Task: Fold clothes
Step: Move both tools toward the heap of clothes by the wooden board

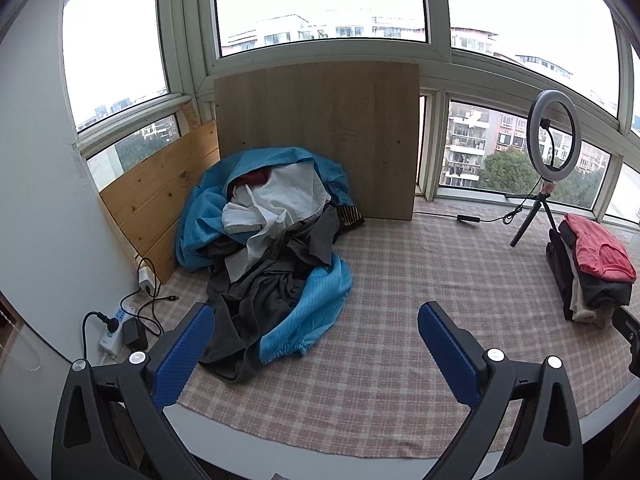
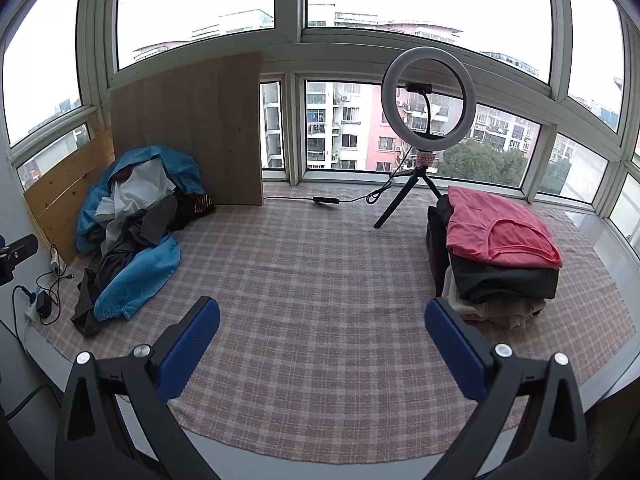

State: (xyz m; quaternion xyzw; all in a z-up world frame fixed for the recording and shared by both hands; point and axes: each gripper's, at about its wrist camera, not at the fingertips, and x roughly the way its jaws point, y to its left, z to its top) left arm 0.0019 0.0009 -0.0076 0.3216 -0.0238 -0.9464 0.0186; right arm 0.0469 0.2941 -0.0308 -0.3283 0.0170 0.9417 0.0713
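Observation:
A heap of unfolded clothes (image 1: 272,248), blue, white and dark grey, lies at the back left of the checked cloth; it also shows in the right wrist view (image 2: 132,232). A stack of folded clothes (image 2: 496,260) with a pink top uppermost stands at the right; it also shows in the left wrist view (image 1: 592,268). My left gripper (image 1: 316,320) is open and empty, hovering above the cloth in front of the heap. My right gripper (image 2: 322,314) is open and empty above the cloth's middle, left of the stack.
A checked cloth (image 2: 320,264) covers the platform by the windows. A ring light on a tripod (image 2: 426,120) stands at the back with its cable. A wooden board (image 1: 320,136) leans behind the heap. A power strip with plugs (image 1: 116,328) lies at the left edge.

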